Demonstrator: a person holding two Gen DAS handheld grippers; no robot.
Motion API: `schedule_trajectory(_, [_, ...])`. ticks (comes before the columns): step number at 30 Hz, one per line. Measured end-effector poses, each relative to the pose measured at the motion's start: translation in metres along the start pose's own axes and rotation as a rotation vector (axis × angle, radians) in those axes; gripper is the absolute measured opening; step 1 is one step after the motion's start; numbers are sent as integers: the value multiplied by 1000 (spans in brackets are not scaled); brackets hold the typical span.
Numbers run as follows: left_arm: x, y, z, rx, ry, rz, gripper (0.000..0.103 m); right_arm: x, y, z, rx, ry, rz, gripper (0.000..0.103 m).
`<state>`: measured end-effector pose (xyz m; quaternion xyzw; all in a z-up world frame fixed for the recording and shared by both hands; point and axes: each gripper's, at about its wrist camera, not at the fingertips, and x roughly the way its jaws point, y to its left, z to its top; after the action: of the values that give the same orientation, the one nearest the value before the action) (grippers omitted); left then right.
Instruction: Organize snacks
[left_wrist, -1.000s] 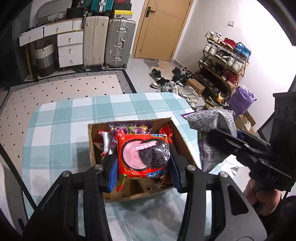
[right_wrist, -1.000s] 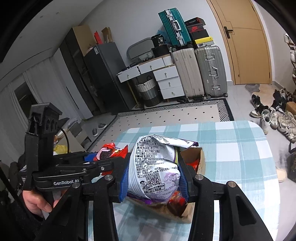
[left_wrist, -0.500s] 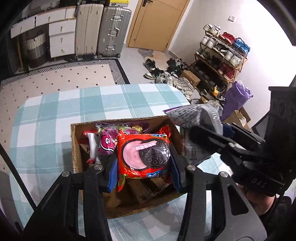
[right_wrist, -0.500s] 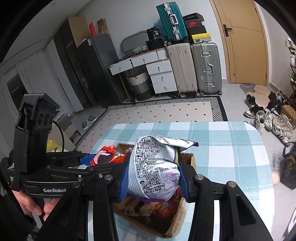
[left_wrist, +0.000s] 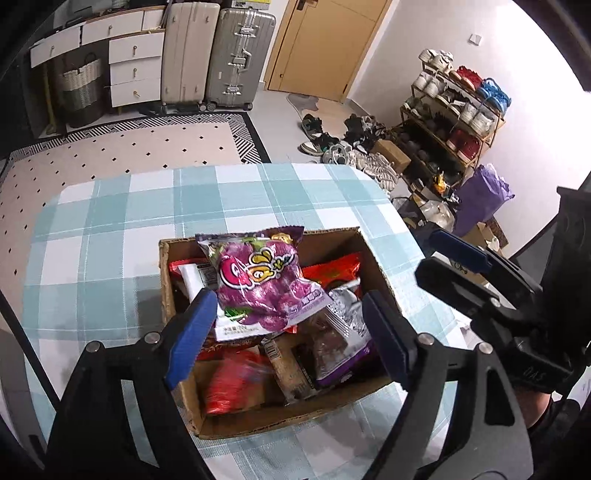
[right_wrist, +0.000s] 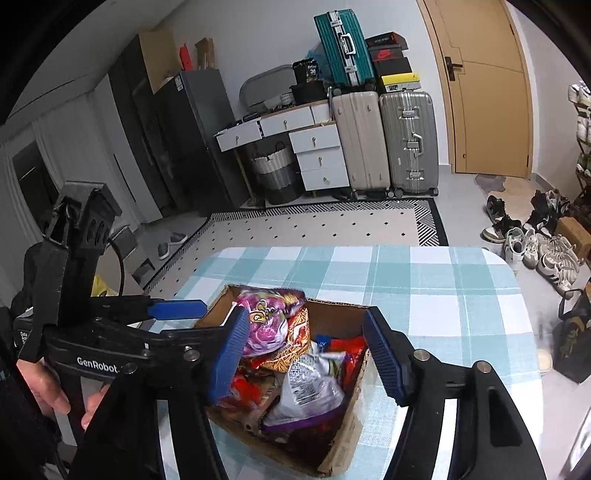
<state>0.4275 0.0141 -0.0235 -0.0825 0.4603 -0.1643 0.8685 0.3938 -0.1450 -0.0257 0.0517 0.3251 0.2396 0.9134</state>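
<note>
A cardboard box (left_wrist: 373, 258) stands on the checked tablecloth, full of snack packets; it also shows in the right wrist view (right_wrist: 343, 446). A purple candy bag (left_wrist: 258, 280) lies on top of the pile. A red cookie packet (left_wrist: 229, 384) lies low at the box's near left. A silver and purple bag (right_wrist: 306, 391) lies inside, also seen in the left wrist view (left_wrist: 343, 332). My left gripper (left_wrist: 286, 332) is open and empty above the box. My right gripper (right_wrist: 306, 354) is open and empty above the box.
The table (left_wrist: 110, 229) carries a blue and white checked cloth. Beyond it lie a patterned rug (left_wrist: 122, 147), suitcases (left_wrist: 218, 55), drawers, a shoe rack (left_wrist: 454, 110) and loose shoes on the floor at the right.
Both grippers have opened. The red cookie packet dropped from the left gripper and the silver bag from the right gripper; both now lie in the box.
</note>
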Motion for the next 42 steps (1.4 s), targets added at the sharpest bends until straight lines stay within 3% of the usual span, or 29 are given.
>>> schedule_trajectory(14, [-49, -6, -16, 5, -79, 56, 80, -47, 10, 2, -1, -81, -15, 70])
schedule_trajectory(26, [-123, -23, -39, 16, -227, 143, 86, -107, 37, -7, -43, -183, -10, 88])
schedule_trajectory(32, [-155, -29, -58, 9, -289, 181, 89, -131, 44, -17, -34, -210, 2, 88])
schedule_trajectory(36, [-177, -30, -76, -15, -356, 216, 102, -151, 50, -28, -38, -240, 3, 89])
schedule_trajectory(42, [-200, -32, -107, -17, -454, 254, 102, -177, 58, -44, -50, -292, 0, 92])
